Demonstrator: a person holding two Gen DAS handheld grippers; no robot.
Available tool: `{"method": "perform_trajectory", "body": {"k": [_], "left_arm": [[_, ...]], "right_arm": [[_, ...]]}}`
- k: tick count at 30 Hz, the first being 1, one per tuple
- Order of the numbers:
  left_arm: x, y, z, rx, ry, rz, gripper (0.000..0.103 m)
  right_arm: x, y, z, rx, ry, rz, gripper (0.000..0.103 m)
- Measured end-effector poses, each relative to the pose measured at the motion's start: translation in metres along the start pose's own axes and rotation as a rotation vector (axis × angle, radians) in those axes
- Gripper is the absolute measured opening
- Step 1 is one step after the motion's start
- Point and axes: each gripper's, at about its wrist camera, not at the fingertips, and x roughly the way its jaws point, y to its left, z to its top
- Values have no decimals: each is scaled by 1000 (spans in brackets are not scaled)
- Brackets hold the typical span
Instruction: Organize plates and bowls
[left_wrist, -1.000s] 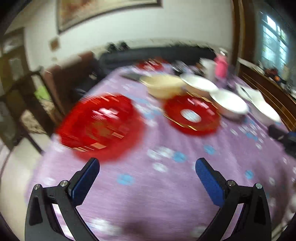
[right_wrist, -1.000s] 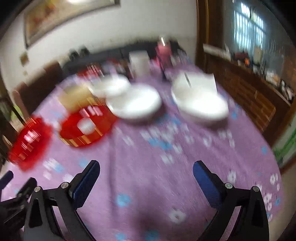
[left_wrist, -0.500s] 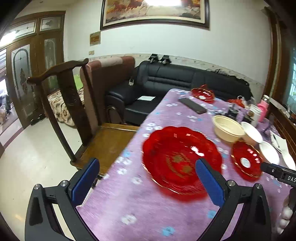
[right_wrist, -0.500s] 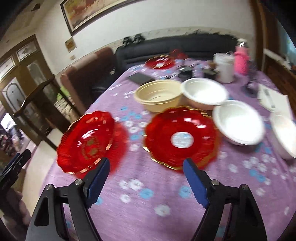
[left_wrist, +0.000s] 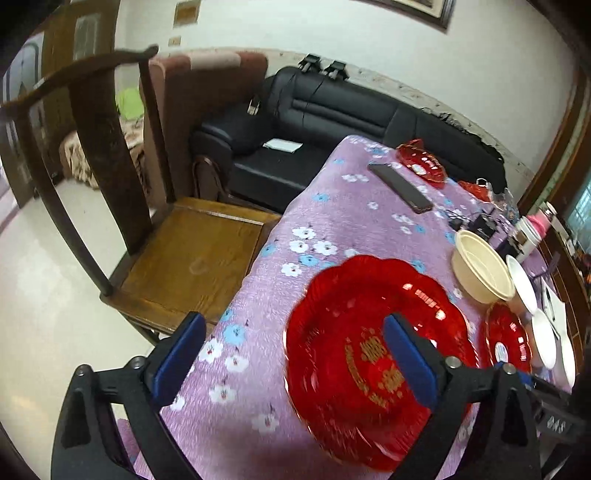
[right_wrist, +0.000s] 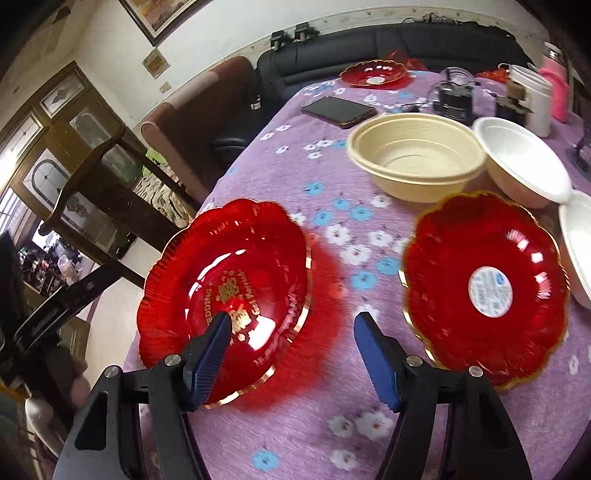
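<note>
Item: scalloped red plastic plate w/ gold lettering (right_wrist: 236, 280), lying flat at the near-left edge of the purple flowered surface (right_wrist: 369, 435); step in hand, we judge, is the approach to pick it up. Right tongs (right_wrist: 291, 354) part-open, jaws just been closing, straddling its near rim w/o pressing; left tongs (left_wrist: 291, 358) wide, closing a little, holding nothing. Next: clamp the rim, lift, prob. stack onto the second red gold-rimmed plate w/ white sticker (right_wrist: 484, 284) to its right.
</note>
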Motion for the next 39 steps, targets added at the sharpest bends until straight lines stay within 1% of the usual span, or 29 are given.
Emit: {"method": "perform_trajectory", "body": {"k": [2,4,6,8,9,11,12,13,14,15,16,17,19,21,23,26,32,36,39], "left_arm": [[12,5,4,-20,26,-14,94],[24,10,6,-38,60,-24,88],[33,11,8,-37,78,-30,87],[43,9,8,-34,92,-22,87],[47,8,9,-31,99,-24,87],[54,2,9,-26,117,-40,81],[60,-2,9,-20,139,-49,77],[63,-4,8,-14,155,-53,69],[69,-8,6,-6,177,-59,62],[73,-10,5,4,197,-62,42],[78,-13,3,17,216,-43,35],[78,-15,1,23,210,-14,33],[76,-13,1,17,198,3,23],[73,-7,1,-26,201,-20,22],[69,-7,-1,-35,193,-21,22],[60,-9,-2,-29,170,-15,21],[23,-18,-1,-14,88,-26,21],[13,-25,-5,2,75,-26,21],[15,-27,-11,10,80,-21,21]], "right_arm": [[8,5,3,-10,11,-13,74],[16,8,5,-18,26,-23,72],[25,12,6,-29,44,-42,67],[29,14,8,-33,47,-60,65],[32,14,9,-34,47,-68,61],[38,16,9,-35,58,-76,55],[39,16,9,-33,64,-79,54],[41,16,8,-30,66,-85,54],[42,16,9,-30,65,-87,51],[44,16,8,-32,67,-91,47],[44,17,8,-33,66,-97,46],[45,16,8,-31,64,-105,42],[45,11,8,-22,60,-109,36],[43,6,8,-7,58,-103,25],[40,0,8,24,57,-75,22],[35,1,6,20,37,-74,22],[12,2,3,20,-13,-41,22],[2,0,-2,21,-27,-40,22],[1,-3,-8,27,-22,-45,22]]}}
